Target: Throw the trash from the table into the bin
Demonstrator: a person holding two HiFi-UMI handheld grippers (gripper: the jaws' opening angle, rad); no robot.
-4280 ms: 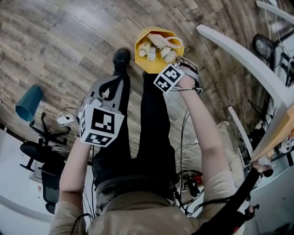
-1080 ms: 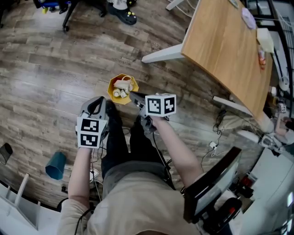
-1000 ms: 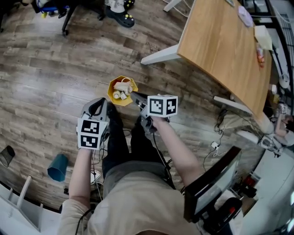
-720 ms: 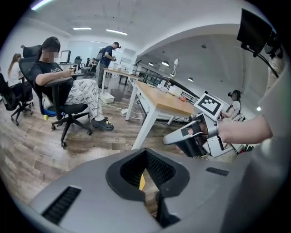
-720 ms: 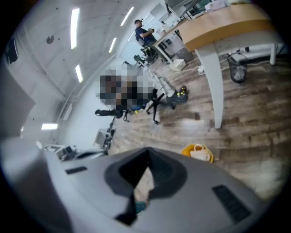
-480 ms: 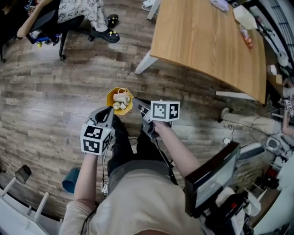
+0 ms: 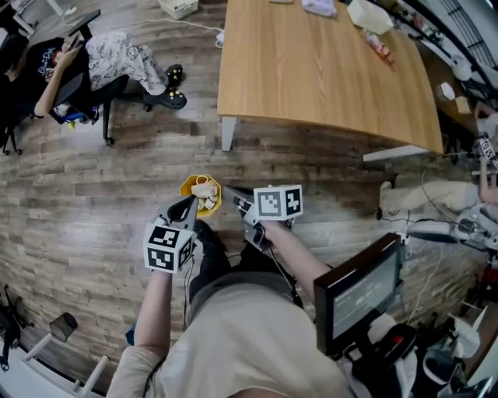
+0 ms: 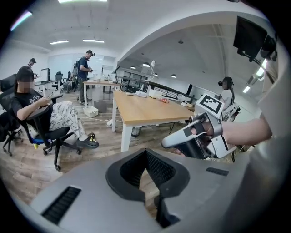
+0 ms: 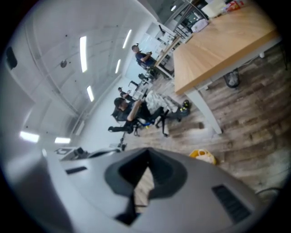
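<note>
**A:** Bin (image 7: 201, 196) spot? Gripper states?

**B:** Left gripper (image 7: 185, 208) jaws fully together, nothing held. Right gripper (image 7: 229, 190) the same. Bin sits on wood floor (image 7: 93, 194), just at left gripper's 12 o'clock, trash (image 7: 204, 189) inside.

**A:** Table?

**B:** Wooden table (image 7: 327, 70) at 12 o'clock, well apart, loose items (image 7: 369, 15) at far edge.

Seated person (image 7: 117, 58) on office chair (image 7: 76, 92), upper left; dark monitor (image 7: 362, 291), lower right; wood-plank floor (image 7: 70, 210) beneath
</note>
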